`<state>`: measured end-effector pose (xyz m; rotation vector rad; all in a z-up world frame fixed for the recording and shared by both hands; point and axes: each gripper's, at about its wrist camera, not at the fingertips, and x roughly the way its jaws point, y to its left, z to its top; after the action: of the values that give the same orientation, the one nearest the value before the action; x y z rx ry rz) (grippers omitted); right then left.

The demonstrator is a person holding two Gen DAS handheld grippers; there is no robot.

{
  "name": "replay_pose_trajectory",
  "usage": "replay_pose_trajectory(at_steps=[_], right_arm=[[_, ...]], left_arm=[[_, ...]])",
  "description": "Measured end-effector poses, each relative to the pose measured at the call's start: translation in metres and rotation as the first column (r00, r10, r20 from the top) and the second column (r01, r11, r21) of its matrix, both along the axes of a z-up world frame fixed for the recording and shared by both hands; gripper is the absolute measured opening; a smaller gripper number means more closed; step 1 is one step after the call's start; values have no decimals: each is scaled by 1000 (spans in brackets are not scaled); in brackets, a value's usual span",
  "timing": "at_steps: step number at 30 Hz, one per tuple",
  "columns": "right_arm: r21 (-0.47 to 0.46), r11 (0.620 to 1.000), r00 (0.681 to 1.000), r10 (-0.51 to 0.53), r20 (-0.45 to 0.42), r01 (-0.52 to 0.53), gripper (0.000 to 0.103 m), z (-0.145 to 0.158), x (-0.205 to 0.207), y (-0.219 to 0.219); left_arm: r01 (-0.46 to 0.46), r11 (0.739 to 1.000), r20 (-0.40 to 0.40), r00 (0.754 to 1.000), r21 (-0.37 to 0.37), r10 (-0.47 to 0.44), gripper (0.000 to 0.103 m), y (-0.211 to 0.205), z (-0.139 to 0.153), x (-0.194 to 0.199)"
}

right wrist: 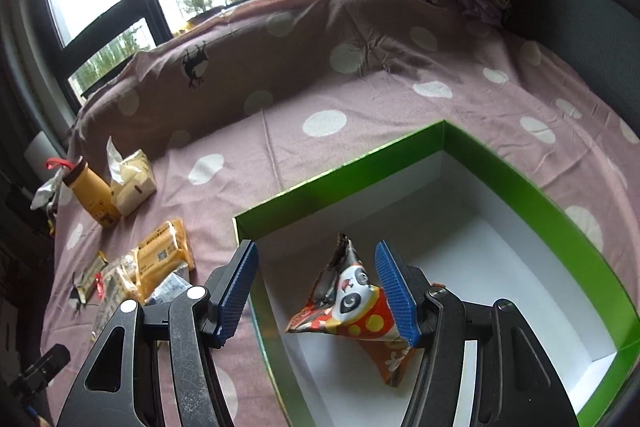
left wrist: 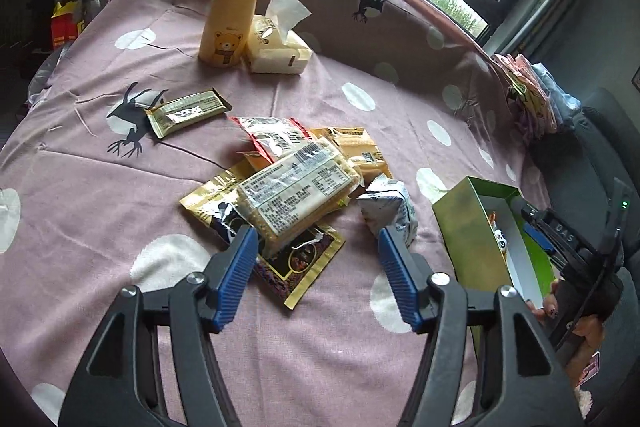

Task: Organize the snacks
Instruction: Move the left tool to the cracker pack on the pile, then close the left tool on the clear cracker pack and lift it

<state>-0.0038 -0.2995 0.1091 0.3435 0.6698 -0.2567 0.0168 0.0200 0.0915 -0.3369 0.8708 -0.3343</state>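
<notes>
The bed (left wrist: 320, 347), in a mauve polka-dot deer-print sheet, is carrying everything: a snack pile (left wrist: 288, 183) is sitting just ahead of the left fingers (left wrist: 240, 259), a gold bar (left wrist: 186, 113) is lying beyond-left, a yellow bottle (left wrist: 228, 27) is touching a tissue pack (left wrist: 278, 53) farther out, and a green box (right wrist: 520, 179) is sitting under the right fingers (right wrist: 394, 291).

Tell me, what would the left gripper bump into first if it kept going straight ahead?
Probably the snack pile: the left gripper points, jaws open, at the clear cracker pack lying on top of the dark wrapper. Depth is hard to judge, so the wrapper could come first.
</notes>
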Motion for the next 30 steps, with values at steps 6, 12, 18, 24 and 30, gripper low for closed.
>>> replay_pose_trajectory(at_steps=[6, 12, 18, 24, 30], right_arm=[[45, 988, 989, 145, 17, -146, 82, 36, 3, 44], [257, 890, 922, 387, 14, -377, 82, 30, 65, 98], [244, 869, 883, 462, -90, -430, 82, -13, 115, 135], [272, 826, 846, 529, -68, -495, 82, -36, 126, 152], [220, 826, 825, 552, -123, -520, 81, -53, 129, 169]], left_arm=[[-26, 1000, -31, 999, -8, 26, 69, 14, 3, 16], [-39, 998, -111, 993, -59, 32, 76, 14, -11, 49], [-86, 990, -152, 986, -109, 69, 75, 21, -27, 51], [-97, 992, -215, 974, -85, 77, 72, 22, -46, 53], [-113, 987, -229, 970, -115, 85, 50, 22, -51, 54]])
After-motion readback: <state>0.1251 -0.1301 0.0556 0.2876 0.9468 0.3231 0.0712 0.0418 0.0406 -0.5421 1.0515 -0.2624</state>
